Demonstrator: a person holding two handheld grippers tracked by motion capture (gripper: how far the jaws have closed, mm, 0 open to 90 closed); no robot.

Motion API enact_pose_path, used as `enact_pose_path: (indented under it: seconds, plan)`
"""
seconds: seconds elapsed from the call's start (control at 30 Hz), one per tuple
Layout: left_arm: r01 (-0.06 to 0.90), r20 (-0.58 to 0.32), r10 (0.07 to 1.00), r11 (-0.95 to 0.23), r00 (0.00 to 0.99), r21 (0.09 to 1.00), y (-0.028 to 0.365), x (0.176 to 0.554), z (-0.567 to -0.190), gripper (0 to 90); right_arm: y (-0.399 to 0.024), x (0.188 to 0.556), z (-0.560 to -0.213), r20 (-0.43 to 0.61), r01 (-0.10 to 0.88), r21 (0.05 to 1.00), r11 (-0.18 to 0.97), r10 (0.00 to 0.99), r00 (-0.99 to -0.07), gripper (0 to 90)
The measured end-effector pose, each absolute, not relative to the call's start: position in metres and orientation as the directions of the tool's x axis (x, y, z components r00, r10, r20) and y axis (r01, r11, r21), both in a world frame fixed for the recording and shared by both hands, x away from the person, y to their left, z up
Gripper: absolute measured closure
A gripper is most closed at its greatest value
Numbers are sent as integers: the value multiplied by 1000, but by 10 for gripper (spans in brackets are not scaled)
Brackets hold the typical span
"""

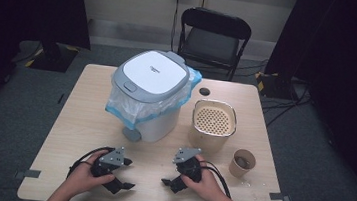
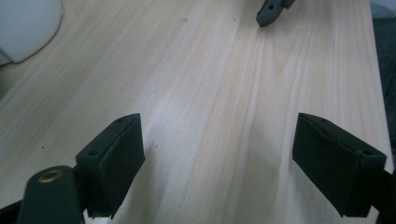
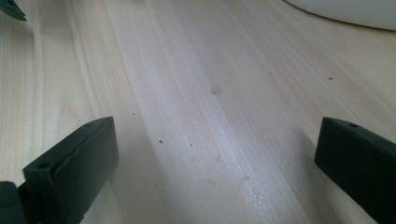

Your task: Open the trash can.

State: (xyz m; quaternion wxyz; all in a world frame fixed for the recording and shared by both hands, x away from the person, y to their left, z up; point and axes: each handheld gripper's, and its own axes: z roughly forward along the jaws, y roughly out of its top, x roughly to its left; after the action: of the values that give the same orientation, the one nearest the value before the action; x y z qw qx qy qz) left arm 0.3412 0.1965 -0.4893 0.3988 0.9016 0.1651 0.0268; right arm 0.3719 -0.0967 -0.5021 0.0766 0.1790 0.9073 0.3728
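Both grippers rest low over the front of the wooden table (image 1: 79, 120), each held by a hand. My left gripper (image 1: 129, 174) points right; in the left gripper view its black jaws (image 2: 219, 158) stand wide apart over bare wood, with nothing between them. My right gripper (image 1: 169, 172) points left toward it. In the right gripper view its jaws (image 3: 217, 163) are also spread apart over bare wood and hold nothing. The two grippers face each other with a gap between them. One jaw tip of the right gripper (image 2: 268, 11) shows at the top of the left gripper view.
A white bin with a grey lid and a blue-edged plastic liner (image 1: 149, 95) stands mid-table. Right of it are a beige pot with a perforated insert (image 1: 213, 122), a paper cup (image 1: 243, 162) and a small black disc (image 1: 204, 91). A black chair (image 1: 213, 39) stands behind the table.
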Motion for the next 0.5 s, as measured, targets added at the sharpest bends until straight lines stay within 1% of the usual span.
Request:
enact_pose_path:
  seconds: [0.07, 0.13, 0.2, 0.3, 0.5]
  plan:
    - [290, -83, 339, -623, 937, 726, 199, 344, -488, 160, -96, 372, -502, -8, 263, 705, 659, 378, -926, 0]
    - [309, -96, 363, -593, 927, 744, 204, 345, -484, 161, -96, 372, -502, -7, 265, 704, 659, 379, -925, 0]
    - [311, -93, 370, -588, 924, 747, 207, 347, -480, 161, -96, 372, -502, -7, 265, 704, 659, 379, -925, 0]
    - [338, -111, 397, -566, 911, 751, 211, 350, -473, 161, -96, 372, -502, -7, 265, 704, 659, 379, -925, 0]
    - [355, -122, 413, -552, 902, 754, 218, 354, -463, 161, -96, 372, -502, -6, 265, 704, 659, 379, -925, 0]
